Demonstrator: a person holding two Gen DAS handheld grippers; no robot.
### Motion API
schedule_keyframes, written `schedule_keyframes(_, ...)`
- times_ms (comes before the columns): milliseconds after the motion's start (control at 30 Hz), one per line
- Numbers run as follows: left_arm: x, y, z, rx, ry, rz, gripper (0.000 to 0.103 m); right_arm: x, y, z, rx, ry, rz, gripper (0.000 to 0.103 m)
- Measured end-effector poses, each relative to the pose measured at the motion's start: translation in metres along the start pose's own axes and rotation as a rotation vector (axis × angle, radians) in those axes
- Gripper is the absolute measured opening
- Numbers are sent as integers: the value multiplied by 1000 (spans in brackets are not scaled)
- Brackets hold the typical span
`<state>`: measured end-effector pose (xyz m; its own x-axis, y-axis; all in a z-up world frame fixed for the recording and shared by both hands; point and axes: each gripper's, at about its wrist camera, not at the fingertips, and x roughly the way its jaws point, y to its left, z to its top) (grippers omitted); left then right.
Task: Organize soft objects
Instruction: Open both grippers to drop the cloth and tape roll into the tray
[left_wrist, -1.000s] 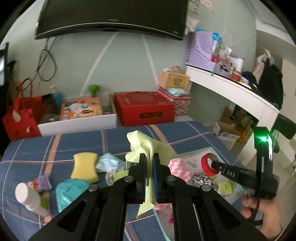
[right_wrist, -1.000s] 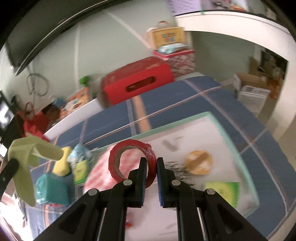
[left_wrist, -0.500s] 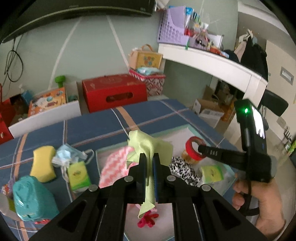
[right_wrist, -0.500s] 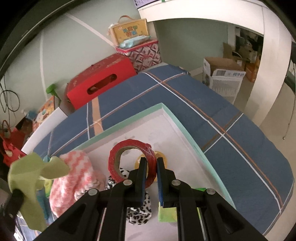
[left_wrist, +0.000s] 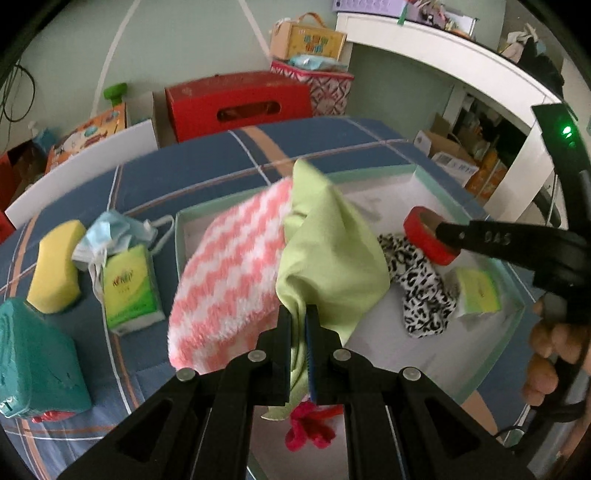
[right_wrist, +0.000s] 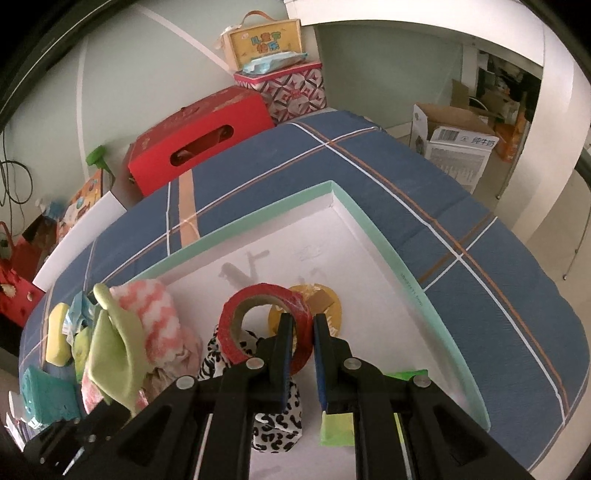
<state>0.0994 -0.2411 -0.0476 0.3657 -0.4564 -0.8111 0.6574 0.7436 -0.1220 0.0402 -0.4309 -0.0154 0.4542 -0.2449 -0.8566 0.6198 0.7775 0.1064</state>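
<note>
both grippers (left_wrist: 299, 325) (right_wrist: 303, 332) dropped nearer the tray (right_wrist: 369, 218), gripping cloth (left_wrist: 332, 258) and tape (right_wrist: 266, 321).

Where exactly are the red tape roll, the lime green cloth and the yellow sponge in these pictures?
Red tape roll (right_wrist: 236, 325): right wrist view, on its left outer band.
Lime green cloth (left_wrist: 332, 240): left wrist view, on the middle of its draped fold.
Yellow sponge (left_wrist: 55, 266): left wrist view, on its top face.

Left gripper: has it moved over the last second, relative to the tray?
Yes. The left gripper, shut on the green cloth, came from beside the mint-rimmed tray to over it, above the pink-striped towel.
</note>
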Motion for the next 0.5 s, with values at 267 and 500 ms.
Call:
schedule_keyframes(267, -12, 0, 3, -9, 48, -10, 39, -11, 6, 0, -30, -8, -35, 21)
schedule_keyframes(500, -39, 11, 7, -37, 33, 16, 44, -27, 10, -1, -58, -33, -40, 28)
